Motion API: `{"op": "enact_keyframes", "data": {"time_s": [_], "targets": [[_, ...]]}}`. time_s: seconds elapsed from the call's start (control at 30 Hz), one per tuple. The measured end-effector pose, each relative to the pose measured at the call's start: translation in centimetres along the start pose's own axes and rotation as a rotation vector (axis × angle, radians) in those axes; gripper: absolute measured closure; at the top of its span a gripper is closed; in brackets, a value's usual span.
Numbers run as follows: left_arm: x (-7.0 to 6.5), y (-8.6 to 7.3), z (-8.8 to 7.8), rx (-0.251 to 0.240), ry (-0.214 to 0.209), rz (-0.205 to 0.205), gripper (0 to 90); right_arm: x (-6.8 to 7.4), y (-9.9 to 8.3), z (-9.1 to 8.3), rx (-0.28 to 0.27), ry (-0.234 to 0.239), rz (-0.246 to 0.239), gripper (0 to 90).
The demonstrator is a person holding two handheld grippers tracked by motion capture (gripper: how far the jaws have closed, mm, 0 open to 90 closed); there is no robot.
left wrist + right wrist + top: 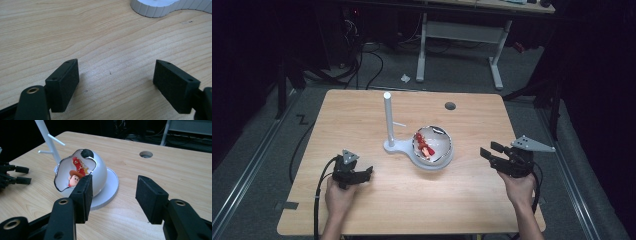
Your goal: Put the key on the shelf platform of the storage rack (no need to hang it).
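A white egg-shaped shell (pixel 439 150) with a jagged opening sits on the round base of a white stand (pixel 388 120) at the table's middle. Inside the shell lies a small cowboy figure in red (pixel 424 146), whose face shows in the right gripper view (pixel 73 179). My left gripper (pixel 368 172) rests low on the wood left of the stand, its jaws open and empty (pixel 116 75). My right gripper (pixel 489 149) is held right of the shell, pointing at it, open with nothing between its jaws (pixel 115 185). The shell (pixel 98 173) lies a short way beyond its fingertips.
The stand's post carries thin side pegs (pixel 56 140), and its ribbed base edge (pixel 155 7) lies ahead of the left gripper. A round cable hole (pixel 450 106) is at the table's far side. A desk frame and cables stand on the floor beyond the table.
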State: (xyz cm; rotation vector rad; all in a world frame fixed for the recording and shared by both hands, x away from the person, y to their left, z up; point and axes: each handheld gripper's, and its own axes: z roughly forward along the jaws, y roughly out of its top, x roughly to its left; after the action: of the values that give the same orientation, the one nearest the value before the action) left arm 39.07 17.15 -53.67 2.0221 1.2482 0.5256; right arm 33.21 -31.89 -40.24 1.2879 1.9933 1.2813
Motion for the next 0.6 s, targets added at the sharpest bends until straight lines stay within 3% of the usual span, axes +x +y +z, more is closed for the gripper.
{"op": "enact_keyframes", "data": {"time_s": [0.6], "targets": [[0.0, 0.0, 0.0, 0.0, 0.001, 0.0, 21.3, -0.8, -2.0, -0.5, 0.0, -0.009, 0.048, 47.7]]}}
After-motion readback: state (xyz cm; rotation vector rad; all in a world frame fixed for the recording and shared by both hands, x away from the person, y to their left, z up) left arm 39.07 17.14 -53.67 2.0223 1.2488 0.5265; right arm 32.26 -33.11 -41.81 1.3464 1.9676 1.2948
